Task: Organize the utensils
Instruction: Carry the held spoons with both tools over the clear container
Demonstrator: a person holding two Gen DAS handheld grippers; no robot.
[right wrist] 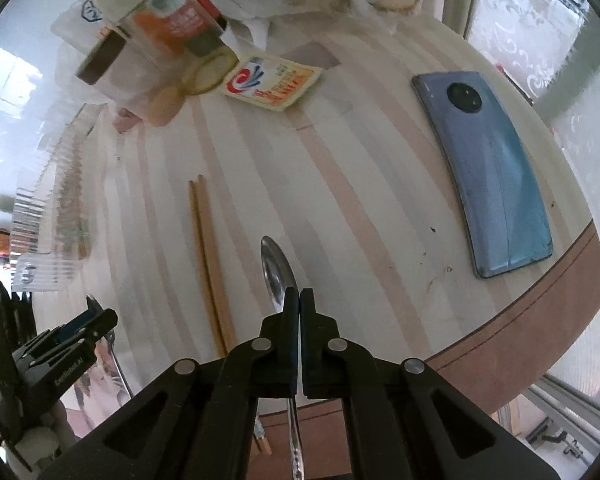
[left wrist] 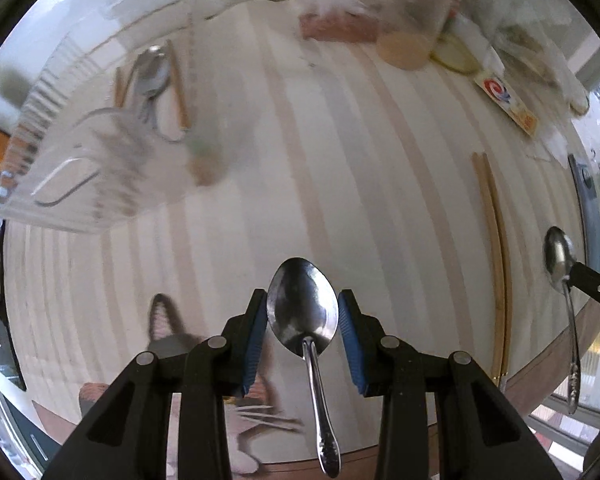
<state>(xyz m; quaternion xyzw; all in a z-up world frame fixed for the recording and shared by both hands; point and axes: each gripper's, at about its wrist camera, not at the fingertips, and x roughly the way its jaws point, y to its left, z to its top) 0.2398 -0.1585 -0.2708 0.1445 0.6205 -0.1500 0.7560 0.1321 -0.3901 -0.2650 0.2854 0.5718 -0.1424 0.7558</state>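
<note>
Left hand-held gripper [left wrist: 303, 320]: black frame with blue ribbed pads, jaws spread either side of a spoon bowl; whether the pads touch the bowl I cannot tell.
Left spoon: shiny polished steel spoon with an oval bowl [left wrist: 302, 307], bowl pointing away, slim handle with an embossed end trailing back toward the camera.
Right hand-held gripper [right wrist: 300, 300]: black fingers pressed nearly together, clamping the neck of a second spoon.
Right spoon: shiny steel spoon with a patterned handle end [right wrist: 278, 274], seen edge-on, bowl jutting forward past the fingertips, above the bench.
Chopsticks: pair of light wooden chopsticks [right wrist: 210, 264], lying side by side on the bench, between the two grippers.
Organizer: clear ribbed plastic tray [left wrist: 66, 152], blurred, at far left, holding steel spoons and wooden chopsticks.
Bench: round tabletop with pale cream and beige stripes [right wrist: 340, 200].
Phone: blue-grey smartphone lying face down [right wrist: 496, 172], near the right edge.
</note>
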